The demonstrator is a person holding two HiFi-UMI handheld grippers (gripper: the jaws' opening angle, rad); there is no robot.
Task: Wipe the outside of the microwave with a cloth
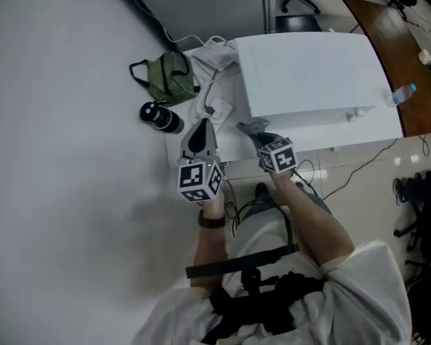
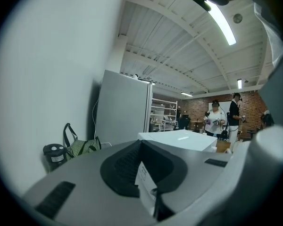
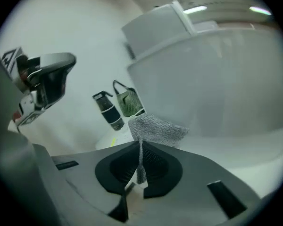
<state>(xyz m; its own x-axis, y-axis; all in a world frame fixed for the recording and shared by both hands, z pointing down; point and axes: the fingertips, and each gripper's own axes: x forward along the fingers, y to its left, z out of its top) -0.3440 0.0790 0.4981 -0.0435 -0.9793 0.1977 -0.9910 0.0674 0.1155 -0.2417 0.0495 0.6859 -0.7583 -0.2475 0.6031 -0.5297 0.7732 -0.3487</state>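
Chest: white shirt (image 1: 345, 293) and black harness strap (image 1: 241, 263) fill the bottom of the head view.
Wall: plain pale wall (image 1: 65, 121), takes up the whole left side.
Microwave: white box-shaped microwave (image 1: 309, 70) on the white table (image 1: 330, 141). It looms over the right gripper view (image 3: 212, 79) and shows small in the left gripper view (image 2: 179, 139).
Right forearm: bare right forearm (image 1: 316, 218), reaches from the sleeve diagonally up and left toward the microwave's near left corner.
Left forearm: left forearm (image 1: 210, 243) with a dark wristband (image 1: 212, 221), runs almost straight up from the body, parallel to the wall.
Left gripper: left gripper (image 1: 202, 129) points away from the body, just left of the other. Its jaws are closed together (image 2: 141, 144) with no task thing between them (a small white slip sits at the seam).
Right gripper: right gripper (image 1: 257, 136), angled up and left. Its jaws are pinched tight (image 3: 140, 147) on the cloth.
Bag: green striped bag (image 1: 169, 77), against the wall behind the grippers.
Flask: black cylindrical flask (image 1: 160, 117), lying just in front of the bag.
Cloth: grey knitted cloth (image 3: 155, 128) fans out above the right jaws. It is just beside the microwave's near left corner (image 1: 251, 127) (contact cannot be made out).
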